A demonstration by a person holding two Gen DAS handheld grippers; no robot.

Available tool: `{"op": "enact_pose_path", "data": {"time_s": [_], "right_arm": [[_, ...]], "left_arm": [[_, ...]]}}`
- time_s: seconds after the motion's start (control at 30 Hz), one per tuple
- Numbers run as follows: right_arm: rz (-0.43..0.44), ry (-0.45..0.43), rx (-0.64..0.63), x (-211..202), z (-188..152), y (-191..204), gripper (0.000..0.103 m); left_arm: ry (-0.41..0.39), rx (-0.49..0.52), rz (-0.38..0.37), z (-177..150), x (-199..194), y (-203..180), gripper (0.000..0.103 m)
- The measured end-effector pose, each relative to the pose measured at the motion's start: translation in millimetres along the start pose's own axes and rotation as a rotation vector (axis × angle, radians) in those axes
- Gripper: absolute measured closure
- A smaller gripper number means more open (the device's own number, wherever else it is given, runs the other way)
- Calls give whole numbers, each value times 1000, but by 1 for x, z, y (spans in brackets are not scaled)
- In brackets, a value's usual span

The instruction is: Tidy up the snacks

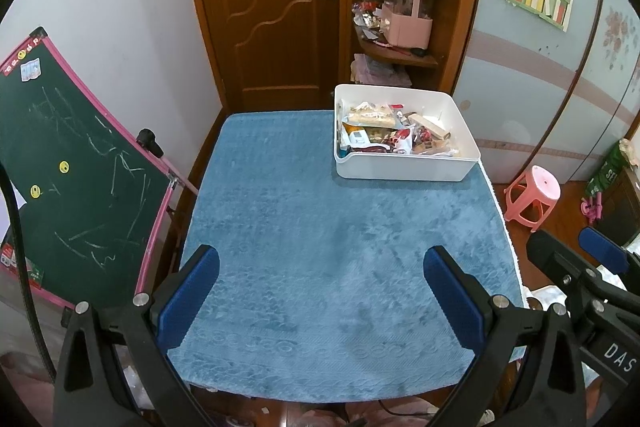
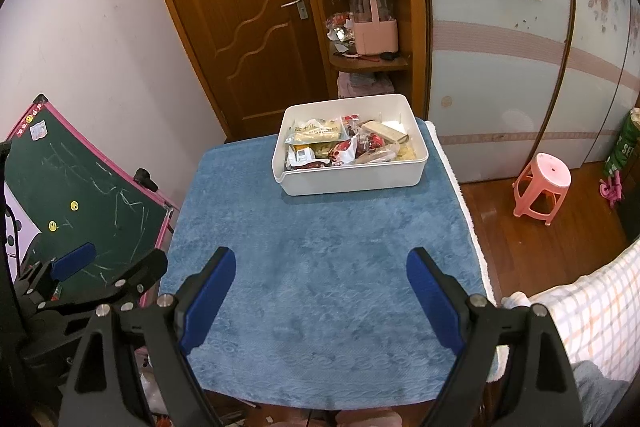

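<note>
from the left wrist: a green chalkboard [image 1: 76, 163] leans at the left, one pink stool [image 1: 532, 197] stands on the floor at the right. nothing blocks the blue cloth [image 1: 320, 247]. the left gripper [image 1: 320, 291] gapes wide, empty. one white bin [image 1: 404, 135] full of mixed snack packets [image 1: 384, 137] sits at the far right corner.

from the right wrist: the right gripper [image 2: 320, 295] is spread wide, holding nothing. a checked cloth [image 2: 600, 311] lies at the right.

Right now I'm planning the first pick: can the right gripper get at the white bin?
Probably yes: the right gripper is open, and only bare blue cloth lies between it and the white bin.
</note>
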State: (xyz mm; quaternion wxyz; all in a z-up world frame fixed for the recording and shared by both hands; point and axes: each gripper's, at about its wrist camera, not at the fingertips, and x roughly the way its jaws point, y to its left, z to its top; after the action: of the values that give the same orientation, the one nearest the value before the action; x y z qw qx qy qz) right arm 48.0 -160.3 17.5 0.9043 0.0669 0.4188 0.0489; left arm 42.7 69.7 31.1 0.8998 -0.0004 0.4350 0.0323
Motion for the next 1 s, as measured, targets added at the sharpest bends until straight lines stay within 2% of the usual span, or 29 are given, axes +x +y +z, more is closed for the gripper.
{"op": "enact_pose_path", "data": {"time_s": [1.0], "right_arm": [[-11,5,11,0,-6,-5,15]], "left_arm": [[10,17,-17,-4,4,-4,1]]}}
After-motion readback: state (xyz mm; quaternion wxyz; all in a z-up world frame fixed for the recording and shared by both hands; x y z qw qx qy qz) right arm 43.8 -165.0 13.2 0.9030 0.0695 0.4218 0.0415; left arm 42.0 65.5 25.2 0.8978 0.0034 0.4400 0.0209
